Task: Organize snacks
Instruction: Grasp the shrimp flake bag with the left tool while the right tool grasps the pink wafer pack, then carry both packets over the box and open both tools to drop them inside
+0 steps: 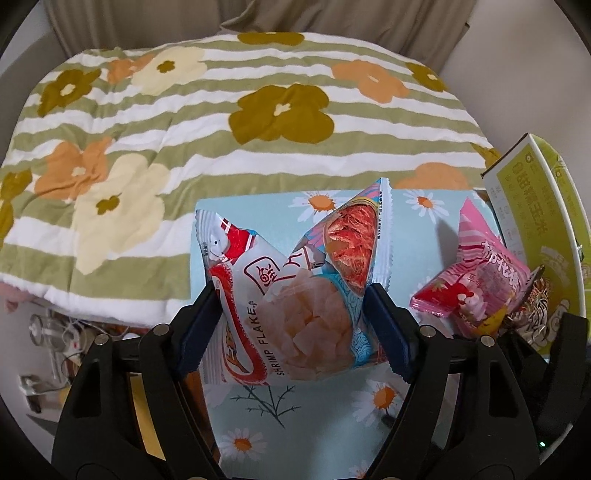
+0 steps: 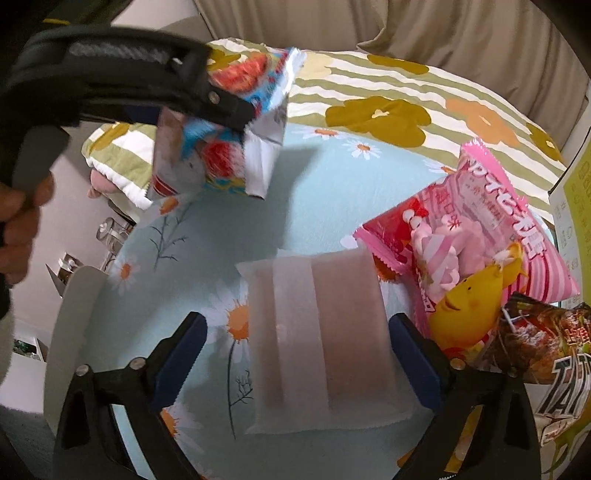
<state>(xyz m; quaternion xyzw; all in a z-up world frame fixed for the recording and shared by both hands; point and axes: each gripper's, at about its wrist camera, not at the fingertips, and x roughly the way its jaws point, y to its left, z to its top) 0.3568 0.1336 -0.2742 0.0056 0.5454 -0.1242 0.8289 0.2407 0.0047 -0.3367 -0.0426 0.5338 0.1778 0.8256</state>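
Closest to my left camera is the shrimp flake bag (image 1: 291,295), crumpled and pinched between the two blue pads of my left gripper (image 1: 295,314). Both pads press into its sides, so the jaws are closed on it, and the right-hand view shows the bag hanging clear above the cloth. That same view shows a hand (image 2: 18,218) on the left gripper's handle at the left edge.

Nearest my right camera is a pale, frosted packet (image 2: 321,332) lying flat on the daisy-print cloth (image 2: 325,192) that covers the bench. It sits between the fingers of my right gripper (image 2: 295,358). The right pad is at the packet's edge, but there is a clear gap of cloth between the left pad and the packet, so these jaws are open around it, not yet gripping.

To the right of the frosted packet the other snacks are piled together: a pink striped marshmallow bag (image 2: 480,236) leaning up, a yellow packet (image 2: 465,306) in front of it, and a dark brown bag (image 2: 543,343) lower right. In the left view the pink bag stands just beside a green cardboard box (image 1: 524,210) at the right edge.

Behind the daisy cloth lies a striped quilt (image 1: 184,122) with big printed flowers, and a beige curtain (image 2: 443,33) hangs beyond it.
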